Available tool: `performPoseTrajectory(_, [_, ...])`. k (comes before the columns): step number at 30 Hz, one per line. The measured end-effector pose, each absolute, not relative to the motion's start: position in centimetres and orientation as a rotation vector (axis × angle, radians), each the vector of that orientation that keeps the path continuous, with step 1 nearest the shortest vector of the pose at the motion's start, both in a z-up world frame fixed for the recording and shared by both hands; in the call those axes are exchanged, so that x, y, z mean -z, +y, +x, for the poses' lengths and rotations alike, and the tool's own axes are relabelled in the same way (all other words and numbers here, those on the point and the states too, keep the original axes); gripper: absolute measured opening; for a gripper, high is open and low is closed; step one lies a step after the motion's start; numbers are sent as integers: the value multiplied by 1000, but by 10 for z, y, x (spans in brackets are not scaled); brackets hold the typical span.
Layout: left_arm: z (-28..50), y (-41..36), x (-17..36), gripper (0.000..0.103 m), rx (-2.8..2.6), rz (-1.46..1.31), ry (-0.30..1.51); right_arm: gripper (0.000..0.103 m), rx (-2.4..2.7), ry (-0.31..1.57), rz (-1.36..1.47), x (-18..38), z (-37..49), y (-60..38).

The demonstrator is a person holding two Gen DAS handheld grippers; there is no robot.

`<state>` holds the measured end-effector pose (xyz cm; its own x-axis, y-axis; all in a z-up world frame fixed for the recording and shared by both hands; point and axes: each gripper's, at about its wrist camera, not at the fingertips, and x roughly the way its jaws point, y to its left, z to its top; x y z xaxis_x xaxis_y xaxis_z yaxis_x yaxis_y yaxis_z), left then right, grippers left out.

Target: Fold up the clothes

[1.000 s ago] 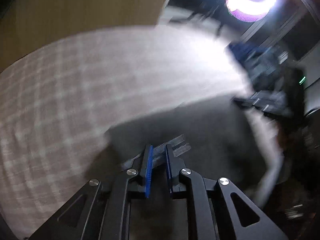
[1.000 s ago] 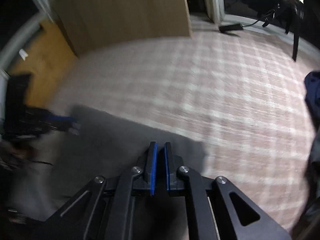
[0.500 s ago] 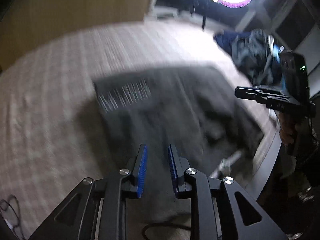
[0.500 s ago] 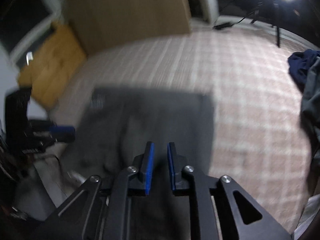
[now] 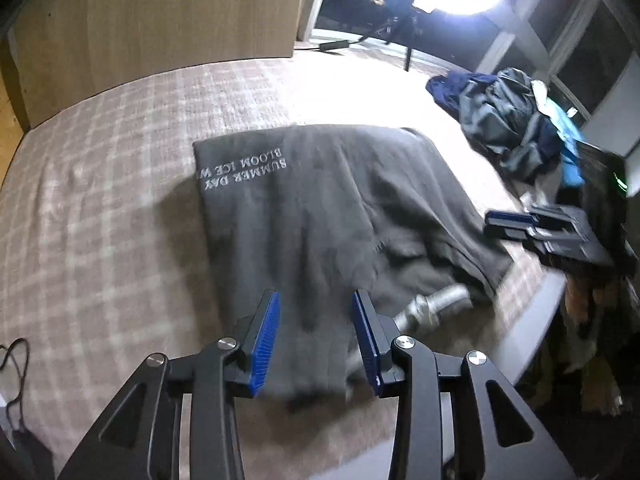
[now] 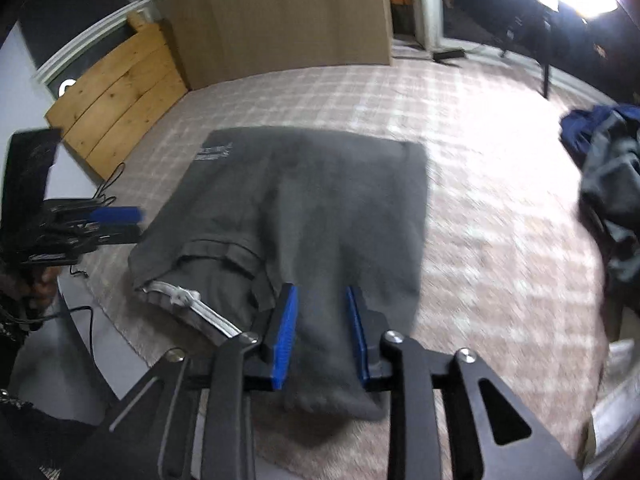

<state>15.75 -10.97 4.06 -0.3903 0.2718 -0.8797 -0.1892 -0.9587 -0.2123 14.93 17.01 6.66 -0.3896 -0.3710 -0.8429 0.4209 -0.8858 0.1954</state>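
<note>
Garment's [image 5: 320, 216] printed lettering [image 5: 244, 172] runs under fold.

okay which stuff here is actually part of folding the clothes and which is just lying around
Part of the job:
dark grey garment
left gripper, open
right gripper, open
pile of unfolded clothes

Just lying about:
wooden board
black cable
checked cover underneath
</note>
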Motion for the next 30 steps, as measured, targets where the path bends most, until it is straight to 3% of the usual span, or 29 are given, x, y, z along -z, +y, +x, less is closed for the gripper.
performPoseTrajectory(2, [149, -98, -22, 36, -2410, -1596, -83, 42, 2277, 104, 1369, -60, 151, 163])
performPoseTrajectory(7, [160, -92, -10, 41, -2429, -1670, -79, 43, 2261, 192, 1373, -45, 153, 146])
performPoseTrajectory(10, [159, -93, -21, 41, -2504, -1703, -63, 43, 2323, 139, 1355, -56, 156, 162])
performPoseTrajectory(14, [157, -91, -38, 52, -2615, -1681, -46, 56, 2398, 80, 1335, -69, 147, 182])
performPoseTrajectory(18, [158, -94, -42, 61, -2667, -1665, -84, 58, 2426, 122, 1313, -74, 139, 186])
performPoseTrajectory(30, [163, -114, -26, 62, -2705, -1720, -241, 63, 2424, 110, 1324, -55, 116, 195])
